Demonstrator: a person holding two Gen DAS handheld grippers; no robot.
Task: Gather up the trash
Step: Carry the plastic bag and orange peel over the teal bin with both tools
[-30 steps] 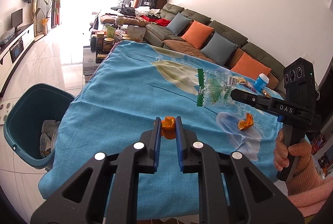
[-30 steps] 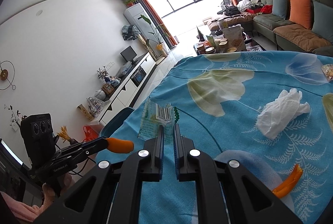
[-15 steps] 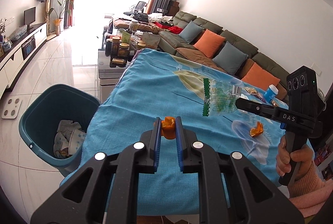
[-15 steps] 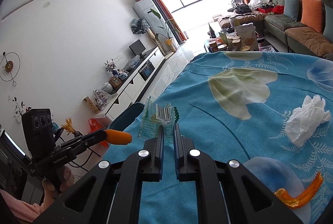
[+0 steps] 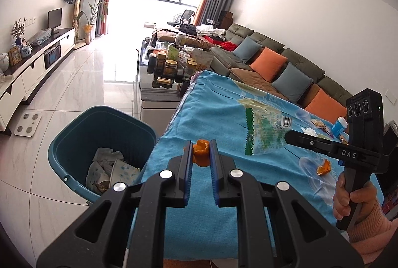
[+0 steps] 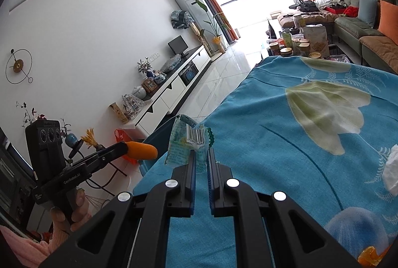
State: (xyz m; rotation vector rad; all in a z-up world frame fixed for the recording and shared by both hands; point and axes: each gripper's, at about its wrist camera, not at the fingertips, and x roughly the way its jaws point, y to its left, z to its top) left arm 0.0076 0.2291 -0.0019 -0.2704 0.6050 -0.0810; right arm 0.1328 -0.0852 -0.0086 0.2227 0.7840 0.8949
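Item: left claw (image 5: 201, 152), black moulded plastic with blue ribbed pads, clenched on a piece of orange peel (image 5: 200, 153). The peel was curled, matte and ragged-edged, standing upright between the pads at their tips, over the near-left edge of the table (image 5: 211, 230).

Item: right claw (image 6: 200, 160), same make, clenched on a plastic wrapper (image 6: 185, 143). The wrapper was thin, crinkled, translucent film printed in green, with a white barcode patch and a serrated dark-green seal edge; it rose from the pad tips, leaning left.

Item: table covering, a turquoise woven cloth with large pale leaf and fern prints, draped over the edges.

Item: bin (image 5: 74, 141), teal hard plastic, rounded-rectangular with a smooth rim, on the glossy tiled floor just left of the table. It held crumpled white paper and a spotted paper cup. The held peel was close to the bin's right rim, above the table edge.

Item: loose trash on the cloth: a second orange peel scrap (image 5: 323, 168), curled, beneath the right claw's arm; a crumpled white tissue (image 6: 390, 168), soft and creased, at the right of the right wrist view.

Item: a hand (image 5: 348, 200) in a pink knit sleeve gripped the right handle.
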